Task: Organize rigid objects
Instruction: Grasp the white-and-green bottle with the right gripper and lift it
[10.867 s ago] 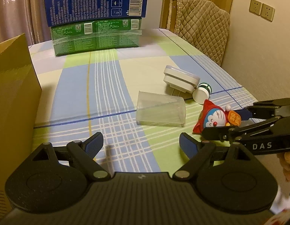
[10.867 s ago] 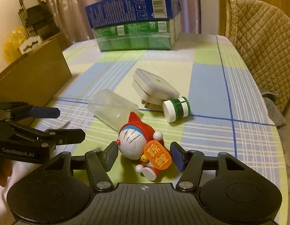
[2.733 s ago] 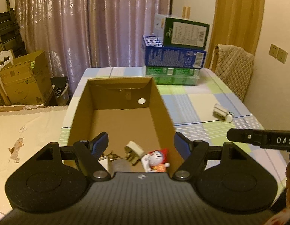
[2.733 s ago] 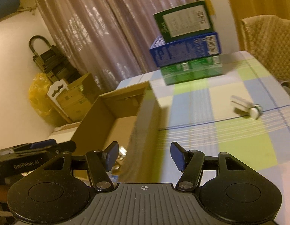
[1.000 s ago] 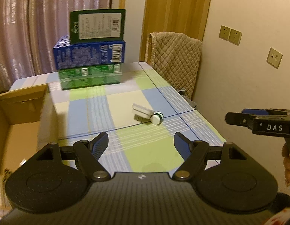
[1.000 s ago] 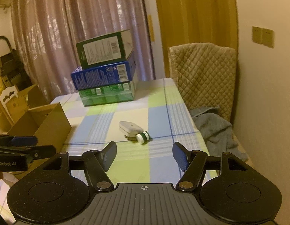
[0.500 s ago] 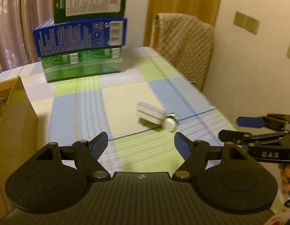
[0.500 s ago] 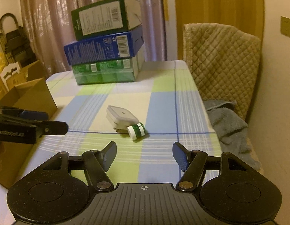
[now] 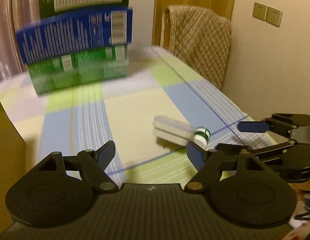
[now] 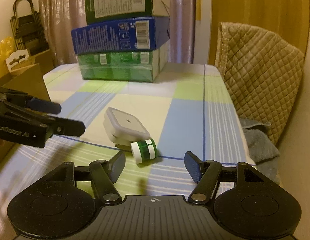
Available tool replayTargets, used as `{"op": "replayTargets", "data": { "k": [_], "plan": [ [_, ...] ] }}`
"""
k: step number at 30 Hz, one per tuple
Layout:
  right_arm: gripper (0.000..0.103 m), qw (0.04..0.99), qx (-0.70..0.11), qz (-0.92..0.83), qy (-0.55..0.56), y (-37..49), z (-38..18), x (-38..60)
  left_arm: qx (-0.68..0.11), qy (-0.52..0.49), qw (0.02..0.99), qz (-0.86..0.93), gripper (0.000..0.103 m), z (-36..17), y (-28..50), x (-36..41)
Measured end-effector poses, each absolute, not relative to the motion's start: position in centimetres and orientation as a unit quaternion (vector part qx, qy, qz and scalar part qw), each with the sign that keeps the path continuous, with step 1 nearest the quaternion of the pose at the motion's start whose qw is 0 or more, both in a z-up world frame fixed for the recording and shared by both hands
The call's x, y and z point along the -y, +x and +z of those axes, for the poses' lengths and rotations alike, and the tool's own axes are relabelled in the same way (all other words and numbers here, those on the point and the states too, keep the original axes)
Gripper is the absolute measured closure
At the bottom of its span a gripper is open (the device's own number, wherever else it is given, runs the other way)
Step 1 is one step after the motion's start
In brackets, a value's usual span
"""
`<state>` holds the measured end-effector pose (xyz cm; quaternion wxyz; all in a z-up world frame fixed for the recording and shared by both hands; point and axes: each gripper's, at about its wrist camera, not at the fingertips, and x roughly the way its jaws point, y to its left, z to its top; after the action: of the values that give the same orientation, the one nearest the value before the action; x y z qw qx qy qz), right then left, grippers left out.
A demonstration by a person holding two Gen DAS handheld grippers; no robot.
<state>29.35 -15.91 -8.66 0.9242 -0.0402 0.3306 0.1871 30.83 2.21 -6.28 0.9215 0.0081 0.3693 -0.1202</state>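
1. The left gripper (image 9: 150, 154), a black two-finger tool with blue pads, has its jaws apart with nothing between them; it hangs over the checked tablecloth (image 9: 91, 120) of blue, green and cream squares.
2. The right gripper (image 10: 154, 165), of the same build, also has its jaws apart and empty.
3. A white square plug adapter (image 10: 125, 126) with a grey top face lies on the table, toward the right edge of the cloth.
4. A small green-and-white cylindrical container (image 10: 144, 151) lies on its side, touching the near corner of the adapter. In the right wrist view it sits just ahead of the right gripper's fingertips, not between them.
5. In the left wrist view both items lie ahead and right of the left gripper, near its right finger (image 9: 195, 156); the right gripper enters from the right edge of that view.
6. Three cartons are stacked at the far end of the table: a green box (image 10: 119, 68) at the bottom, a blue box (image 10: 119, 35) on it, a dark green box (image 10: 123, 0) on top.
7. A brown cardboard box (image 9: 4, 140) stands at the left edge of the table.
8. A chair draped with a beige quilted cover (image 10: 259, 66) stands beyond the right edge.
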Motion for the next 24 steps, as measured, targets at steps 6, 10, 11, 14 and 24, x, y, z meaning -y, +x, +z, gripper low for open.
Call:
{"op": "replayTargets", "data": {
  "k": [6, 10, 11, 14, 24],
  "plan": [
    [0.04, 0.919, -0.334, 0.204, -0.052, 30.9, -10.0, 15.0, -0.37, 0.008, 0.921, -0.12, 0.03, -7.4, 31.5, -2.6],
    [0.052, 0.917, -0.338, 0.206, -0.061, 32.1, -10.4, 14.2, -0.368, -0.002, 0.922, -0.118, 0.03, -7.9, 31.8, -2.9],
    [0.054, 0.915, -0.34, 0.206, -0.061, 32.3, -10.6, 14.1, -0.369, -0.004, 0.922, -0.12, 0.03, -8.0, 31.8, -2.9],
    [0.058, 0.914, -0.343, 0.205, -0.064, 32.7, -10.9, 13.7, -0.367, -0.006, 0.922, -0.126, 0.03, -8.2, 32.0, -3.0],
    [0.075, 0.919, -0.352, 0.175, -0.034, 32.5, -10.0, 15.0, -0.36, -0.005, 0.922, -0.141, 0.03, -8.3, 32.4, -2.3]
  ]
}}
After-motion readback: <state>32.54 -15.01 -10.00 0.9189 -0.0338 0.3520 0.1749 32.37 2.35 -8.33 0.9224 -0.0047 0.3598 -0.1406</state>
